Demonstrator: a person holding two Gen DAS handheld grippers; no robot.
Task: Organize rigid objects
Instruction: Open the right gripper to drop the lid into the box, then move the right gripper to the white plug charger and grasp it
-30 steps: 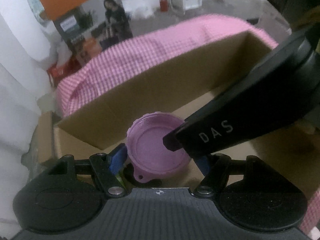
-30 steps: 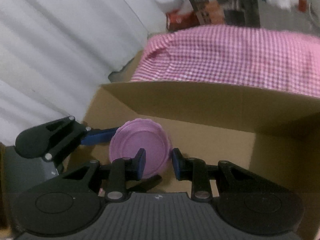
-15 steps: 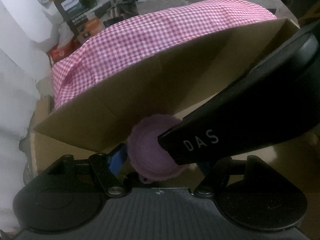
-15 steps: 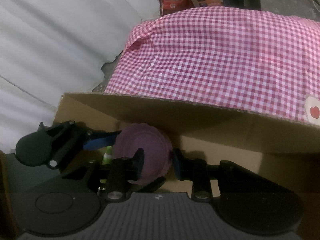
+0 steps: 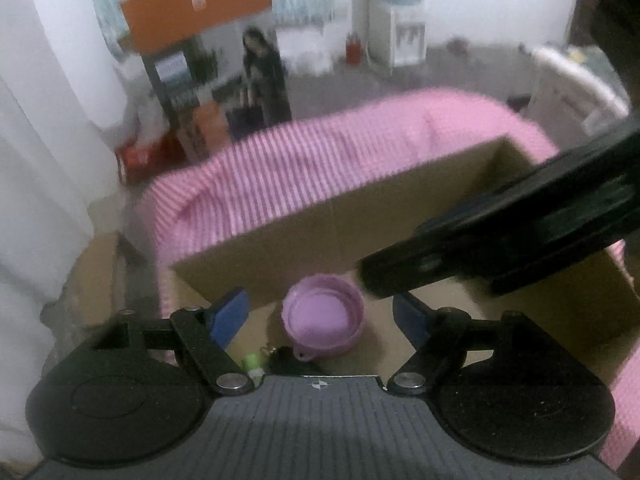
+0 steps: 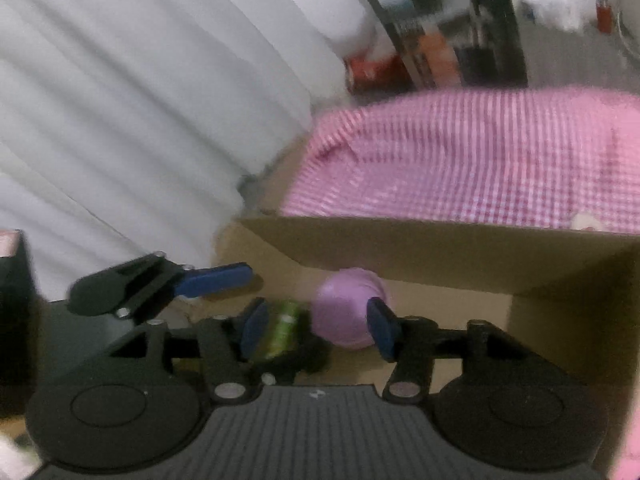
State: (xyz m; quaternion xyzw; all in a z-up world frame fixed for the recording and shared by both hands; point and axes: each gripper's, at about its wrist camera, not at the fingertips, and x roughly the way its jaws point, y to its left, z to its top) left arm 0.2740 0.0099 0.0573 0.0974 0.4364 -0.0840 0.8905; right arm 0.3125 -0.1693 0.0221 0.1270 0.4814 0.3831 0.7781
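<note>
Pink-purple plastic bowl [image 5: 323,316] lying on the floor of the brown cardboard box [image 5: 328,236], lower centre of the left wrist view, hollow side up, small loop tab at its lower edge. Seen again in the right wrist view at lower centre, rounded outside facing the camera, close under the box's far wall.

Left gripper [image 5: 320,314] wide open, blue pads well apart on either side of the bowl and clear of it; jaws just been opening further, bowl lying below and between them, not gripped. Right gripper [image 6: 316,326] also open, jaws just been opening, nothing clamped; right blue pad overlapping the bowl's right edge in the picture, contact impossible to tell through the blur; left pad beside a green cylindrical item [image 6: 282,330] resting over something dark at lower centre-left. Same green item glimpsed as a small green spot in the left wrist view, just left of the bowl's tab, next to a small brass-coloured piece.

Black body of the right gripper crossing the right side of the left wrist view, above the box. Left gripper's blue finger showing at middle left of the right wrist view.

Pink-and-white checked cloth [image 6: 480,160] behind the box, upper right. White curtain [image 6: 140,100] filling the upper left. Both views blurred.
</note>
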